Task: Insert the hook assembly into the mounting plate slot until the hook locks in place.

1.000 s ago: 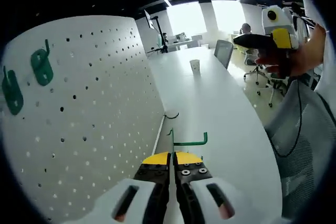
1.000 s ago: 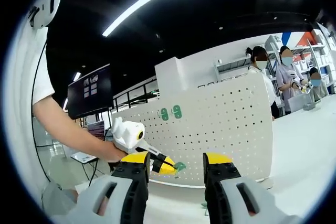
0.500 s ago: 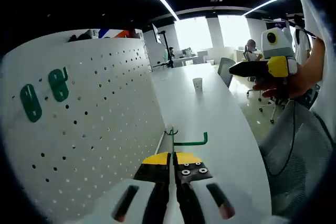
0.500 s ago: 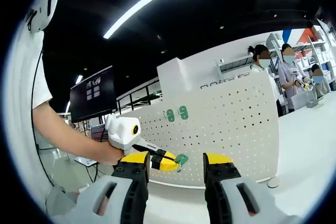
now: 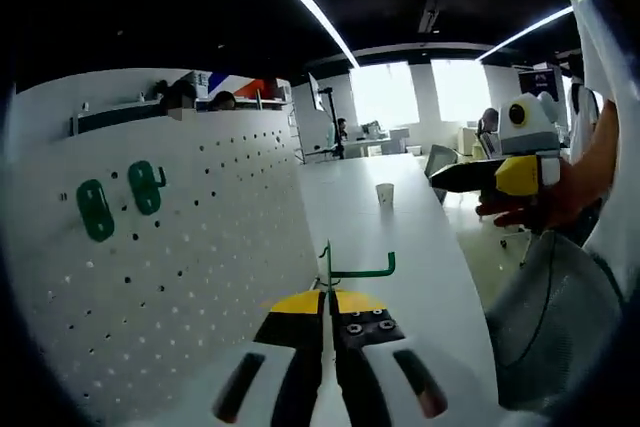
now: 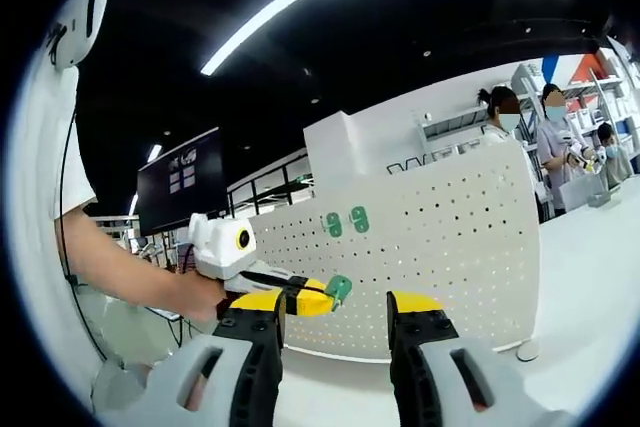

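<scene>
My left gripper (image 5: pixel 326 299) is shut on a green wire hook (image 5: pixel 352 269) that sticks up and to the right from its yellow-tipped jaws. To its left stands the white pegboard (image 5: pixel 220 247), with two green hook plates (image 5: pixel 96 209) (image 5: pixel 146 187) mounted high on it. In the right gripper view, the left gripper (image 6: pixel 322 297) holds the green hook (image 6: pixel 339 289) in front of the pegboard (image 6: pixel 450 247), below the two mounted plates (image 6: pixel 346 222). My right gripper (image 6: pixel 335 305) is open and empty; it hangs in the air (image 5: pixel 445 177), held by a hand.
A long white table (image 5: pixel 400 247) runs away from the pegboard's foot, with a paper cup (image 5: pixel 386 194) further along it. A mesh chair (image 5: pixel 545 297) stands at the right. Several people (image 6: pixel 555 127) stand behind the pegboard, and a dark screen (image 6: pixel 180 192) hangs at the left.
My left gripper has risen with the hook, nearer the height of the two mounted plates. The right gripper has stayed open and nearly still.
</scene>
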Motion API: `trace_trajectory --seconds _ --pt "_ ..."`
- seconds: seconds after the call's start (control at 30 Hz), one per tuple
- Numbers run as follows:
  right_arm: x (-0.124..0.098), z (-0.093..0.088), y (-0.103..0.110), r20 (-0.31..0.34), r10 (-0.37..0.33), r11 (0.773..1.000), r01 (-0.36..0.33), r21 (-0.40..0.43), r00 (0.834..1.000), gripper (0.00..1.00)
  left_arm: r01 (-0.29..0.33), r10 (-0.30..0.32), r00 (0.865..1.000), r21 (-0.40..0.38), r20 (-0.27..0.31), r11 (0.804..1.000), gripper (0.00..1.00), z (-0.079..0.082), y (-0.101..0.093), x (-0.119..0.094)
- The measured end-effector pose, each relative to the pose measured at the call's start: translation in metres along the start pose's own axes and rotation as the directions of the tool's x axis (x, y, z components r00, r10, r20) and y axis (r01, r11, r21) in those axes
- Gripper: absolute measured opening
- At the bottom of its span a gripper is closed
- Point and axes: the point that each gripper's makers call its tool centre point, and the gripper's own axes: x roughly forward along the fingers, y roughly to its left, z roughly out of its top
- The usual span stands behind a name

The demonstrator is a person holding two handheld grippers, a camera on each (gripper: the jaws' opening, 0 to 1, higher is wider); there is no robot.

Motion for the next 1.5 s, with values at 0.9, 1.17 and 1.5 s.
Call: trace_trajectory --seconds 0.9,1.17,1.5 --pt "0.006 0.008 0.007 0.018 0.011 1.0 -0.011 0.002 1.0 0.38 -0.031 0.048 0.983 -0.096 0.176 0.995 0.02 0.038 -0.008 -0.022" --pt "0.006 0.008 0.008 0.018 0.012 1.0 -0.012 -0.002 1.0 0.38 -0.032 0.062 0.969 -0.127 0.239 0.991 0.02 0.049 -0.01 -0.026" --pt "0.006 0.007 0.006 0.025 0.007 0.999 -0.008 0.043 1.0 0.37 -0.043 0.074 0.969 -0.134 0.236 0.99 0.02 0.047 -0.01 -0.026"
